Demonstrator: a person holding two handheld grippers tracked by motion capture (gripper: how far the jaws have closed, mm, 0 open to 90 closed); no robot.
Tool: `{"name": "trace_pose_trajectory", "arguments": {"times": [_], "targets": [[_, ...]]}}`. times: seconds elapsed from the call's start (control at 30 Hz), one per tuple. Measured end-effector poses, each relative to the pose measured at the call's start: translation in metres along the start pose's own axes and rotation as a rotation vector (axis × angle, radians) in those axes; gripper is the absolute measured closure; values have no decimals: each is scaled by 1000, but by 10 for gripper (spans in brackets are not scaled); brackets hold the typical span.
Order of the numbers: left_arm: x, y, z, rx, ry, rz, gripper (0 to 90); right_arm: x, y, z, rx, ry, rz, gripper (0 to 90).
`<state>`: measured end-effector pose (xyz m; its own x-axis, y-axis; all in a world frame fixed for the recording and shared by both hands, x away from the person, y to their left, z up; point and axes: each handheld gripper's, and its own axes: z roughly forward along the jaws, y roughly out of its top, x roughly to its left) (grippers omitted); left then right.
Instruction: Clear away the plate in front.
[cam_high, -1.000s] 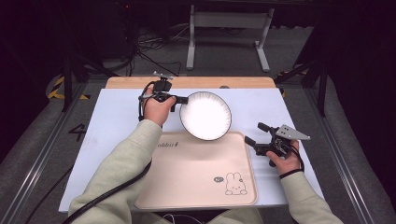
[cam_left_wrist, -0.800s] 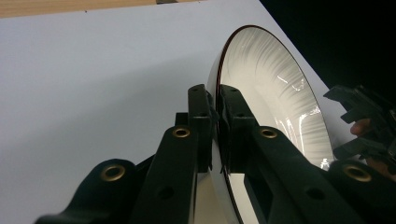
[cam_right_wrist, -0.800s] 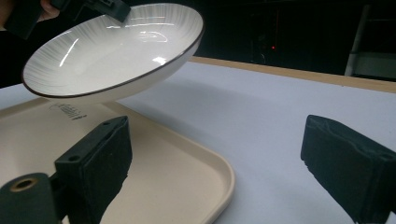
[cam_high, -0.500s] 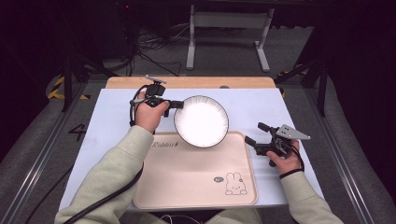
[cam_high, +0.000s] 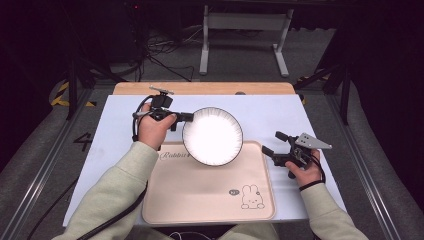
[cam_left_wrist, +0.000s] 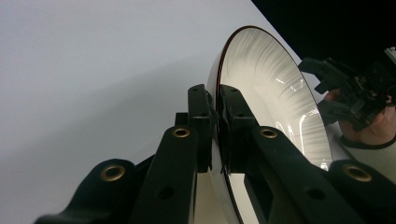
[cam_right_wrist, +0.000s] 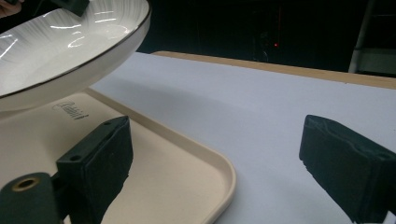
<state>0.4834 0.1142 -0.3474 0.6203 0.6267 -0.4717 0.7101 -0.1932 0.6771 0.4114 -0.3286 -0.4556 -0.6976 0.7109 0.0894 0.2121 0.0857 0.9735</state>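
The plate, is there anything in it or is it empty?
Empty. The plate shows only its bare white ribbed inside in the high view and both gripper views, held by its rim in the left gripper.

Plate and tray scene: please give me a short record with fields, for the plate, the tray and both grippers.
plate: white plate, held by its rim, raised over the tray's far edge
tray: beige tray with rabbit print, lying on the white table
left gripper: shut on the plate's rim
right gripper: open, holding nothing, beside the tray's right edge
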Motion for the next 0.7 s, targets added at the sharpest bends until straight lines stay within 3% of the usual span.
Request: {"name": "trace_pose_trajectory", "arguments": {"times": [0.37, 0.7], "targets": [[-3, -14, -6, 44, -14, 15, 842, 0, 0, 0, 5, 2, 2, 100], [-3, -32, -1, 102, -41, 31, 841, 0, 0, 0, 3, -1, 4, 100]]}}
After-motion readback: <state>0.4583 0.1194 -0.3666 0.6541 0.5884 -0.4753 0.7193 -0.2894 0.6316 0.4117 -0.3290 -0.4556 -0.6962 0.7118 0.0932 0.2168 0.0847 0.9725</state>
